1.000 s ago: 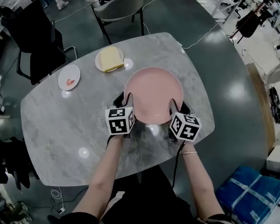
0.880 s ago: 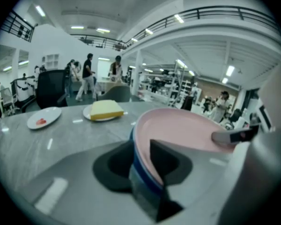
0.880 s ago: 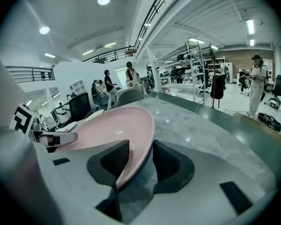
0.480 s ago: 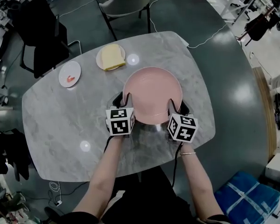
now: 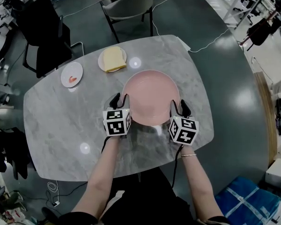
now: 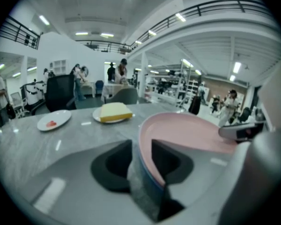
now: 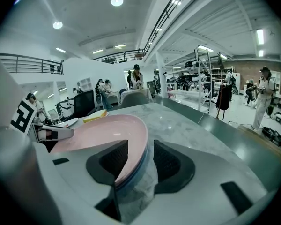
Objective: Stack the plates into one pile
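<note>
table (image 5: 61,125), plate (image 5: 151,95) between opening left tongs (image 5: 120,99), right tongs (image 5: 179,106)

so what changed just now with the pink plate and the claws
Both the left claw and the right claw have just been opening, loosening off the round pink plate; its rim is still between their jaws. The plate itself barely shifted. The small white plate with a red bit and the plate with the yellow block stayed put on the grey marble table.

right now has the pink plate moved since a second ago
No, not noticeably: the pink plate keeps about the same gap to the plate with the yellow block.
</note>
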Available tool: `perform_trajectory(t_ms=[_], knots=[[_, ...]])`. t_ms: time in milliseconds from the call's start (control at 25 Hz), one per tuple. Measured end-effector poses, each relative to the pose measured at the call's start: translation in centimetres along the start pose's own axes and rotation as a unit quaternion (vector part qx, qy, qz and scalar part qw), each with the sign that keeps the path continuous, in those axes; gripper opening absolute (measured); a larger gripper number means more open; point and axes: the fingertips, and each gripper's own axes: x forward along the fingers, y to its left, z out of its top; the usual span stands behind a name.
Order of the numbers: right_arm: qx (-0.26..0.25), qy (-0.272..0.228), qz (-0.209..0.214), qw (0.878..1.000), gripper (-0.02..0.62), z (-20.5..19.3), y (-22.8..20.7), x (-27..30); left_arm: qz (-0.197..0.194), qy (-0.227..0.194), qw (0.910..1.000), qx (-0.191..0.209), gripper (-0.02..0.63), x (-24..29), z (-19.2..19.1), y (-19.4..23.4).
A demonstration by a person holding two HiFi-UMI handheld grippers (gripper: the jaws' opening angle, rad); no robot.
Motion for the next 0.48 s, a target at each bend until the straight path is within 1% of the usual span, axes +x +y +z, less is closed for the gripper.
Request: perform_trajectory(t_ms=[160, 480], knots=[[-0.011, -0.024, 0.009, 1.000, 0.161, 1.6, 0.3, -0.8, -0.007, -0.028, 0.9996, -0.004, 0.127, -1.0, 1.6, -0.5], [-0.028, -0.083, 0.032, 0.996, 0.155, 5.4, 1.8, -3.3, -0.030, -0.088, 0.9957, 0.004, 0.109, -3.8, 5.5, -2.2]])
